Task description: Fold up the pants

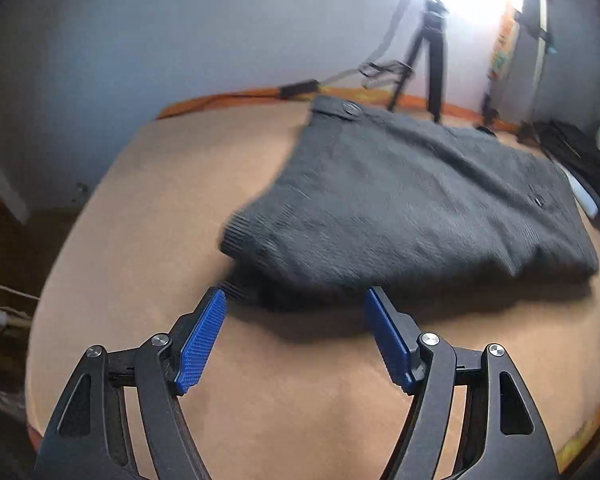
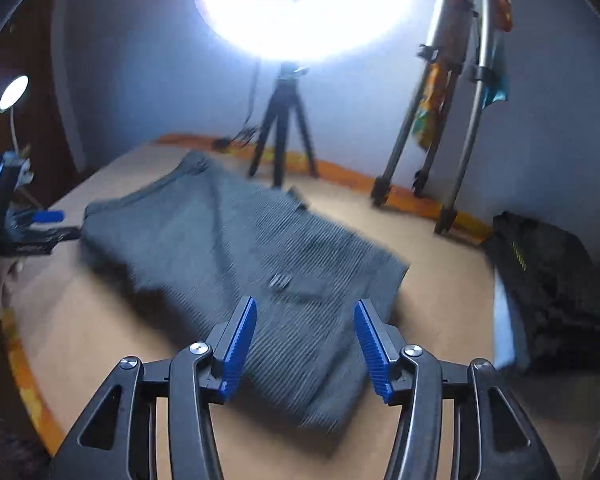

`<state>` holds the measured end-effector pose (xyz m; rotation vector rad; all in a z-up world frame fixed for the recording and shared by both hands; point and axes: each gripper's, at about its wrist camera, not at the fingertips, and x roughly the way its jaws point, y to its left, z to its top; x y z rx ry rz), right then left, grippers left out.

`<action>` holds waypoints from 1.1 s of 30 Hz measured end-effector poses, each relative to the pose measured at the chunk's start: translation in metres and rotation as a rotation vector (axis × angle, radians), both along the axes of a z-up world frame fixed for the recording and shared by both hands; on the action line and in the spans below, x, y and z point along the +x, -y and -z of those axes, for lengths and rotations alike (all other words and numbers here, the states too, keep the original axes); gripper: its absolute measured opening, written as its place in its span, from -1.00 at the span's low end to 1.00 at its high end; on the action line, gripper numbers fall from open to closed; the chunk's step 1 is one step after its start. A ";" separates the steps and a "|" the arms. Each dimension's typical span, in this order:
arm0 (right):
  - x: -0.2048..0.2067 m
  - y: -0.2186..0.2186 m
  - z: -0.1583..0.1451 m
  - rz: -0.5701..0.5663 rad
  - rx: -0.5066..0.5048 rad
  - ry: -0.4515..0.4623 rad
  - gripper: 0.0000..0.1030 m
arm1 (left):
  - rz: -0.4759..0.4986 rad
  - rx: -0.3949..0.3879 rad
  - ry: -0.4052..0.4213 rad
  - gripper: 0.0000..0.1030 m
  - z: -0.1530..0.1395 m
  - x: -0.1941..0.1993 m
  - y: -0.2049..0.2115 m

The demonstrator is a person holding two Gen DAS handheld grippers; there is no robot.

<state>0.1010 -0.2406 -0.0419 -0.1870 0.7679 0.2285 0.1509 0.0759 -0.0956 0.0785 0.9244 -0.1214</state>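
Observation:
Dark grey ribbed pants (image 1: pixel 412 204) lie folded into a compact bundle on the tan table (image 1: pixel 172 208), waistband button toward the far edge. My left gripper (image 1: pixel 296 300) is open and empty, hovering just short of the bundle's near edge. In the right wrist view the pants (image 2: pixel 236 248) stretch from far left to under my right gripper (image 2: pixel 305 312), which is open and empty above the near folded end. The left gripper also shows in the right wrist view (image 2: pixel 40 220) at the left edge of the table.
A black tripod (image 2: pixel 284 132) and a larger silver tripod (image 2: pixel 456 120) stand at the table's far edge under a bright lamp. A black folded garment (image 2: pixel 548 280) lies at the right. An orange border (image 2: pixel 340 172) runs along the table rim.

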 end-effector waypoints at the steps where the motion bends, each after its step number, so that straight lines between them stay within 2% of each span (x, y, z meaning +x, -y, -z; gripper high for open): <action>1: -0.009 -0.006 0.004 -0.001 -0.001 -0.021 0.03 | 0.017 -0.003 -0.010 0.35 0.003 -0.003 0.004; 5: -0.029 -0.016 0.025 -0.005 0.022 -0.090 0.02 | 0.037 -0.033 -0.047 0.26 0.015 -0.002 0.012; 8: -0.031 -0.027 0.041 -0.016 0.022 -0.120 -0.06 | 0.050 -0.020 -0.069 0.05 0.025 0.001 0.019; 10: -0.028 -0.033 0.050 -0.027 0.015 -0.132 -0.11 | 0.052 -0.007 -0.073 0.01 0.029 0.004 0.024; 12: -0.020 -0.043 0.062 -0.052 0.011 -0.163 -0.23 | 0.057 -0.014 -0.089 -0.26 0.032 0.010 0.029; 14: -0.012 -0.053 0.072 -0.067 0.010 -0.188 -0.26 | 0.062 -0.006 -0.097 -0.39 0.035 0.012 0.034; 17: 0.000 -0.065 0.080 -0.078 0.005 -0.204 -0.26 | 0.064 -0.002 -0.087 -0.47 0.034 0.019 0.038; 23: 0.021 -0.075 0.080 -0.073 -0.004 -0.189 -0.28 | 0.028 -0.055 -0.042 -0.48 0.022 0.034 0.035; 29: 0.037 -0.061 0.063 -0.035 0.111 -0.169 -0.30 | -0.003 -0.090 -0.002 -0.48 0.015 0.051 0.039; 33: 0.043 -0.059 0.058 -0.018 0.148 -0.156 -0.30 | -0.013 -0.104 0.005 -0.46 0.015 0.058 0.041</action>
